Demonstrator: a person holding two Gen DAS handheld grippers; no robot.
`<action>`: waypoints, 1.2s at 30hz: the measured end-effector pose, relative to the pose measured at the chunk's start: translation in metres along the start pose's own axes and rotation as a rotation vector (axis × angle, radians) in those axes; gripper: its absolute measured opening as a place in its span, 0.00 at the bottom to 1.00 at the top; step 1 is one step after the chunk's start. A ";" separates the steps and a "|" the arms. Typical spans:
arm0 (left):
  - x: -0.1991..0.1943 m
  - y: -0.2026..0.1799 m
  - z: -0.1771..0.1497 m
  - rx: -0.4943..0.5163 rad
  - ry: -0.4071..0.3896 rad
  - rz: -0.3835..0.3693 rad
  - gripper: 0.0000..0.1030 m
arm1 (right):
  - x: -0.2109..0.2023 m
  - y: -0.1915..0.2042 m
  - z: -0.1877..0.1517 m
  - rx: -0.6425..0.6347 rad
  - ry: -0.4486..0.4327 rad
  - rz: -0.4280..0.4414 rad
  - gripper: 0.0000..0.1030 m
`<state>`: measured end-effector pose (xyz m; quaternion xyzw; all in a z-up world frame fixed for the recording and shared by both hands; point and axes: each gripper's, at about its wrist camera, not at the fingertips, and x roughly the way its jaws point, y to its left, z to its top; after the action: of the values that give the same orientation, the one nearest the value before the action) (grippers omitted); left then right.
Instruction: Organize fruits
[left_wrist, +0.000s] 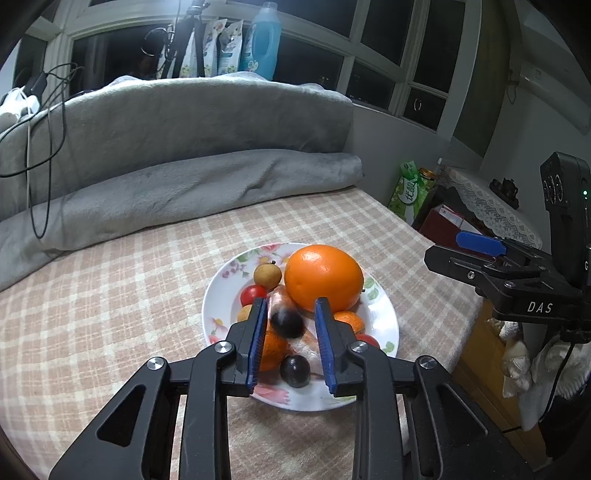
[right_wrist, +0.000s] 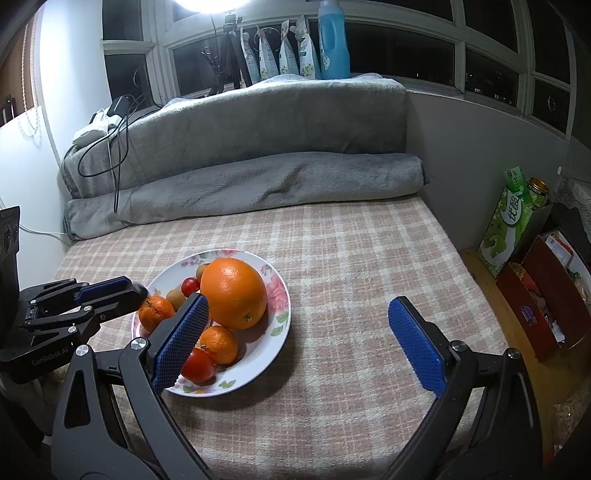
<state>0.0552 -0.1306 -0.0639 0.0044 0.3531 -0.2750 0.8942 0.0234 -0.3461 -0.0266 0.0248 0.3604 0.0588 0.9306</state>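
A white floral plate (left_wrist: 384, 317) (right_wrist: 275, 325) sits on the checked cloth. It holds a big orange (left_wrist: 323, 277) (right_wrist: 234, 293), small mandarins (right_wrist: 157, 312), cherry tomatoes (left_wrist: 253, 293) (right_wrist: 197, 365), longans (left_wrist: 266, 275) and dark grapes (left_wrist: 294, 370). My left gripper (left_wrist: 290, 308) hangs over the plate with its jaws apart; a blurred dark grape (left_wrist: 287, 322) is between the fingers, not touching either pad. My right gripper (right_wrist: 295, 306) is wide open and empty, its left finger (right_wrist: 181, 339) over the plate's near side.
Grey rolled blankets (right_wrist: 258, 184) line the back of the bed. The bed's right edge drops to boxes and a green carton (right_wrist: 506, 225). Bottles and pouches stand on the windowsill. Each view shows the other gripper at its side edge.
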 end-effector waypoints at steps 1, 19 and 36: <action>0.000 -0.001 0.000 0.001 0.000 -0.001 0.25 | 0.000 0.000 0.000 0.000 0.000 0.000 0.97; -0.018 0.001 -0.007 -0.024 -0.014 0.075 0.66 | -0.004 0.001 0.000 0.001 -0.012 0.004 0.97; -0.049 -0.011 -0.018 -0.034 -0.038 0.246 0.80 | -0.019 0.010 -0.006 -0.021 -0.050 0.007 0.99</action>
<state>0.0091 -0.1120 -0.0443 0.0271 0.3374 -0.1573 0.9277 0.0047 -0.3385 -0.0175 0.0177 0.3361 0.0654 0.9394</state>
